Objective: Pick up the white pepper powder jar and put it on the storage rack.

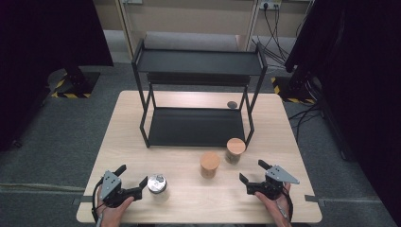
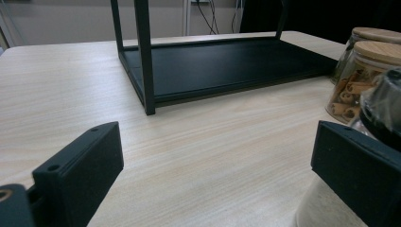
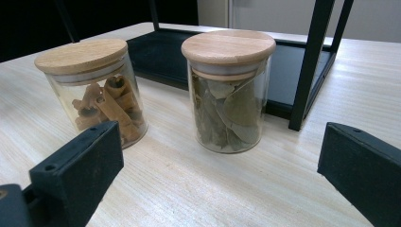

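While both hands are sitting at the near edge of the counter [image 1: 142, 118], nothing is getting held yet. The left hand-held gripper [image 1: 130, 181] is resting with its jaws spread wide, and the silver-lidded jar [image 1: 157, 185] is standing just beside its right jaw, outside the gap, close enough that I can't tell if they're touching. In the left gripper view that jar [image 2: 378, 113] is poking in right behind the right jaw, with bare wood between the two jaws.

The right hand-held gripper [image 1: 254, 175] is also gaping wide open, holding nothing. It's pointing toward two glass jars with wooden lids: the cinnamon stick jar [image 3: 94, 90] is sitting to the left and the bay leaf jar [image 3: 229, 90] is standing a bit farther back, near the front right leg of the black two-tier shelf rack [image 1: 198, 94]. From above, the cinnamon stick jar is sitting mid-counter and the bay leaf jar is just beside it, up and to the right, both upright and not touching each other. Both are near the right hand-held gripper but clear of its jaws.
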`<act>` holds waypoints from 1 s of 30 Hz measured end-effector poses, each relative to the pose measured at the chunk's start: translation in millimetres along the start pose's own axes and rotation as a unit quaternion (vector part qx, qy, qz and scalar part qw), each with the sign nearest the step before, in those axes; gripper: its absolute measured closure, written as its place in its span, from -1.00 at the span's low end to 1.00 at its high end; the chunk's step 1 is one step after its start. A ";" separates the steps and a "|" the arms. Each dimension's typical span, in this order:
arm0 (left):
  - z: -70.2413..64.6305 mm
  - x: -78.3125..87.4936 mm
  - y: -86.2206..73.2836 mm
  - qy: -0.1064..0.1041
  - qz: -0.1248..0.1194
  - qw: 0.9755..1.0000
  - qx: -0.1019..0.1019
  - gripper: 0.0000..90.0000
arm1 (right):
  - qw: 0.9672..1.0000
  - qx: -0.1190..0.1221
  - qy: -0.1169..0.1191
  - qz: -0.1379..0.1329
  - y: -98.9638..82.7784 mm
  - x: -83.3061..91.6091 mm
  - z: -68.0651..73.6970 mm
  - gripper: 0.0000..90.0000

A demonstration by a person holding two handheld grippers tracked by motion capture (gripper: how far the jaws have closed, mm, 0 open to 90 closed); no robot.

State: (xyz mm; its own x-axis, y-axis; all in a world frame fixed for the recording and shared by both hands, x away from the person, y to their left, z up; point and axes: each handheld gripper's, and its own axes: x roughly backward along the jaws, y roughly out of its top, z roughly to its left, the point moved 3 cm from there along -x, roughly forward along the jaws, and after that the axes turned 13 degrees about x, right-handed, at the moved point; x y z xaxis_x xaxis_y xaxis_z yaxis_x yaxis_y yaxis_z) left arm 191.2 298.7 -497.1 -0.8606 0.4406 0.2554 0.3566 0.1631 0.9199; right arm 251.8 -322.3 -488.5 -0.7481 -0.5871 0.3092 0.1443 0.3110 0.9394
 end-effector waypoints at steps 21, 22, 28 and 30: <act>-8.9 18.6 -9.0 -0.014 -0.004 1.000 0.001 -0.95 | 1.000 0.001 0.000 0.000 0.0 0.0 0.3 -0.98; -8.9 18.6 -9.0 -0.014 -0.004 1.000 0.001 -0.95 | 1.000 0.001 0.000 0.000 0.0 0.0 0.3 -0.98; -11.1 22.8 -12.0 -0.017 -0.004 1.000 0.000 -0.95 | 1.000 0.001 0.000 0.000 0.0 0.0 0.3 -0.98; -12.4 24.6 -12.7 -0.019 -0.003 1.000 -0.001 -0.95 | 1.000 0.001 0.000 0.000 0.1 0.0 0.3 -0.98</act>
State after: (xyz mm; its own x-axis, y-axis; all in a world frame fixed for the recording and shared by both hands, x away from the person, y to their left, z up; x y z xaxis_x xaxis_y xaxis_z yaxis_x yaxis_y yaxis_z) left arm 161.0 296.5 -498.7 -0.8480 0.4736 0.2379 0.3507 0.1648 0.9219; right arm 251.6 -322.1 -488.5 -0.7484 -0.5868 0.3092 0.1428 0.3127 0.9391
